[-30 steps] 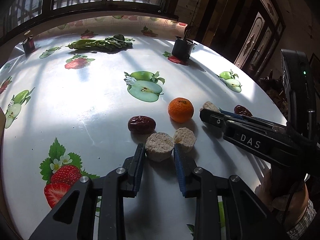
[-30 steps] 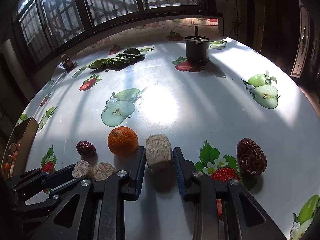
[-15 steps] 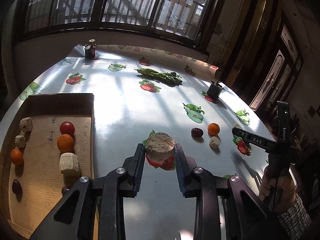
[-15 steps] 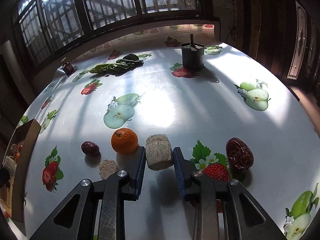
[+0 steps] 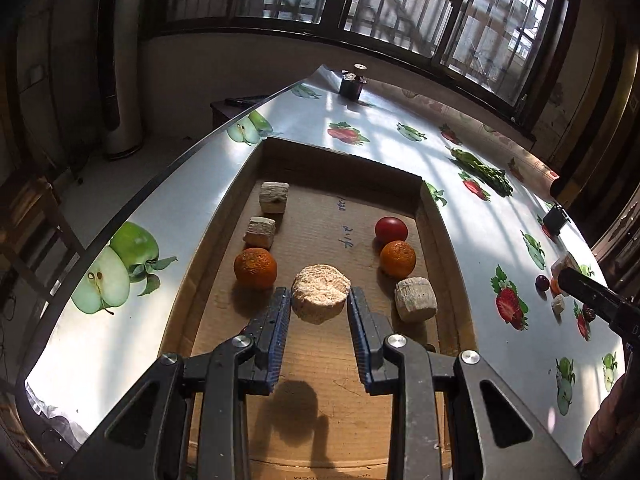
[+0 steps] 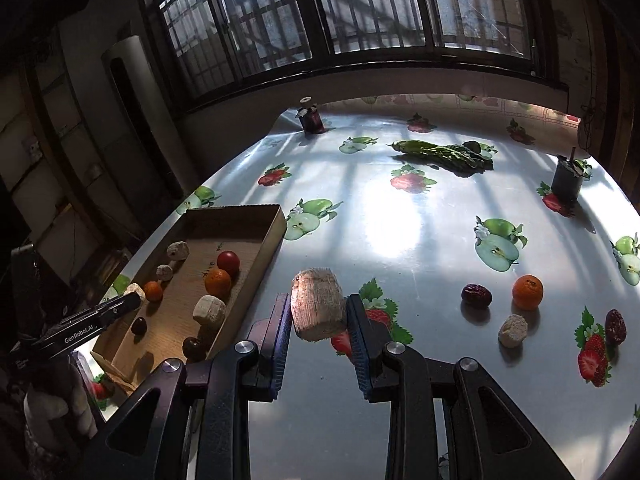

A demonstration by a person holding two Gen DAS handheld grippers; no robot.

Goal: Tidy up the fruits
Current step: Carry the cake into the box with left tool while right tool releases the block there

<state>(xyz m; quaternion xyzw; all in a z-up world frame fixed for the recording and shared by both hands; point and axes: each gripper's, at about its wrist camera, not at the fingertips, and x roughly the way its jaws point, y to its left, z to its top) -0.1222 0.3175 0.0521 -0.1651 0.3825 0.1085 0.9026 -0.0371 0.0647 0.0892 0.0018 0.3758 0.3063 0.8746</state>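
My left gripper is shut on a beige round chunk and holds it above the cardboard tray. The tray holds two oranges, a red fruit and several beige chunks. My right gripper is shut on a beige cylinder chunk, held above the table just right of the tray. An orange, two dark dates and a beige chunk lie on the table to the right.
The table wears a glossy fruit-print cloth. A bunch of green leaves, a black cup and a small dark jar stand at the far side. The table edge runs left of the tray.
Both grippers lifted their beige chunks off the table and swung left. The left one now hangs over the tray; the right one is beside the tray's right wall.
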